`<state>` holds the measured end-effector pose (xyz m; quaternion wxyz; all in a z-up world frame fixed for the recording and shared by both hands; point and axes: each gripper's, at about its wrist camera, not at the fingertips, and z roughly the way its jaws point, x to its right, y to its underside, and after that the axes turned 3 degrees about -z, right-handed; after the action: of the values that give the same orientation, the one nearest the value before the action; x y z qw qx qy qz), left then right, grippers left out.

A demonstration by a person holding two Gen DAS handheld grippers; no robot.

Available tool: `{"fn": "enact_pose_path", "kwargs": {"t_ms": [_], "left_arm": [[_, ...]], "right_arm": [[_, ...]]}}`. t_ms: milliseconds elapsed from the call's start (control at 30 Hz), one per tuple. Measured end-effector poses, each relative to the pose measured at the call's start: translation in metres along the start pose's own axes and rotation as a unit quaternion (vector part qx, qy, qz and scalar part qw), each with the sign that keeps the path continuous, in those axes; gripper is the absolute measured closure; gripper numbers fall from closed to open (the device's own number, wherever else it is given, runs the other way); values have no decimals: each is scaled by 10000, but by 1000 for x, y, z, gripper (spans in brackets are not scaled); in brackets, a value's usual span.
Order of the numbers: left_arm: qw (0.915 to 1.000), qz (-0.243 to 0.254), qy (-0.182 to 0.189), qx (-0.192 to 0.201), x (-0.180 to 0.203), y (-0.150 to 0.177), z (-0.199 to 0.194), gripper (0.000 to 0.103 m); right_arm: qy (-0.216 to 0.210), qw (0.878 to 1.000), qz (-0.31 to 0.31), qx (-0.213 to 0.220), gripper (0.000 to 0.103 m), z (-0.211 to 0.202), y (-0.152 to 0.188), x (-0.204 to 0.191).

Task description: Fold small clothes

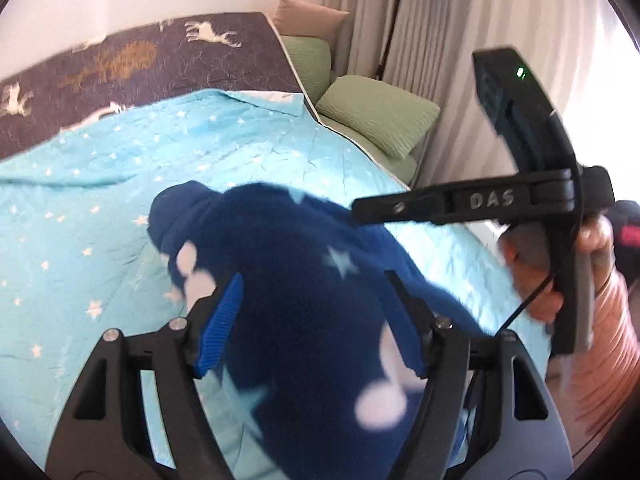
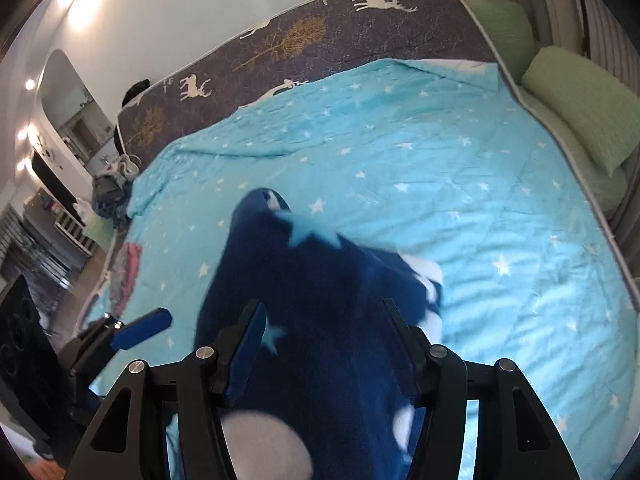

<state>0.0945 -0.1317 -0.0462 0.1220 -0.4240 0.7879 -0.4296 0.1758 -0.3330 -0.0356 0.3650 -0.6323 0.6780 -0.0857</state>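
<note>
A navy fleece garment (image 1: 288,248) with white stars and blobs is bunched thickly between the fingers of my left gripper (image 1: 316,276). The jaws stand wide, shut on its bulk. Its far end droops onto the bed. In the right wrist view the same garment (image 2: 312,272) fills the gap of my right gripper (image 2: 323,303), which is shut on it too. From the left wrist view the right gripper (image 1: 360,212) comes in from the right, its tip at the garment's edge. One blue pad (image 2: 140,330) of the left gripper shows at the lower left.
A light blue quilt with white stars (image 2: 480,200) covers the bed. A dark deer-print mattress (image 2: 320,44) stands along the wall. Green pillows (image 2: 580,108) lie by the curtain on the right. A person's hand (image 1: 540,280) holds the right gripper. A heap of cloth (image 2: 112,200) sits past the bed's left edge.
</note>
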Motion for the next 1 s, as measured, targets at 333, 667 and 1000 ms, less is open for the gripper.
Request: {"fn": "enact_pose_path", "kwargs": {"t_ms": [333,667,1000], "left_arm": [[9947,-690,-134,-747,-49,27,87,20],[9929,-1083,90,-475,-44,32,28,21],[9948,-668,-111,-757,-6,106,12,10]], "right_arm": [[494,9933,443,-943,44,107,8,26],[221,9993,300,-42,42,3,33,21],[134,9948,533,-860,23,15,132,27]]}}
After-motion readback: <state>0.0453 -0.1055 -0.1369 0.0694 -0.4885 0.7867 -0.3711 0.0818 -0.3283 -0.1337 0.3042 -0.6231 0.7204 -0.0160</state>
